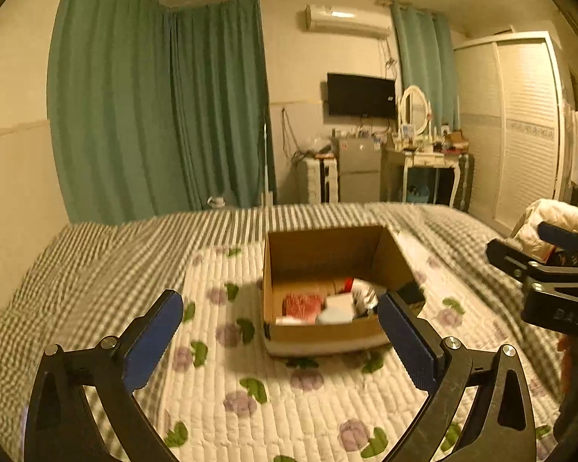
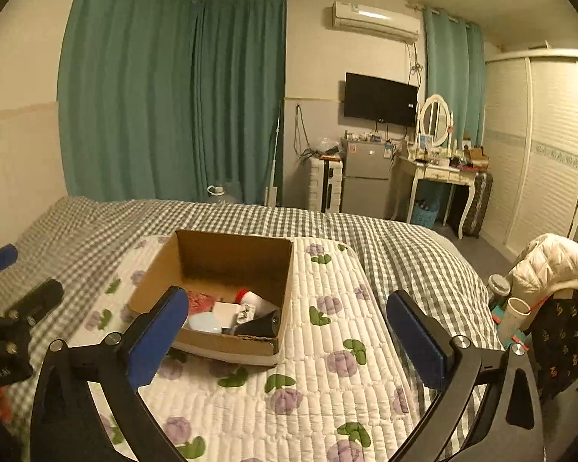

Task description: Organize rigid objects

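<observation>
The open brown cardboard box [image 2: 227,292] sat in the middle of my right wrist view, on the white quilted mat with purple flowers [image 2: 327,365] spread over the grey checked bed cover [image 2: 404,246]. I judged it was the collecting bin: a red patterned packet [image 2: 200,301], a white bottle with a red cap [image 2: 252,300], a pale blue rounded thing [image 2: 206,323] and a dark cone-shaped item [image 2: 260,324] lay together at its near end, so nothing could roll off the soft bedding.

My right gripper [image 2: 285,331] hovered low over the mat, jaws wide apart and empty, its left blue pad overlapping the box's near corner in the lower centre. My left gripper [image 1: 279,331] was likewise spread and empty, framing the box [image 1: 327,265] from the lower edge, blurred in its own view.
</observation>
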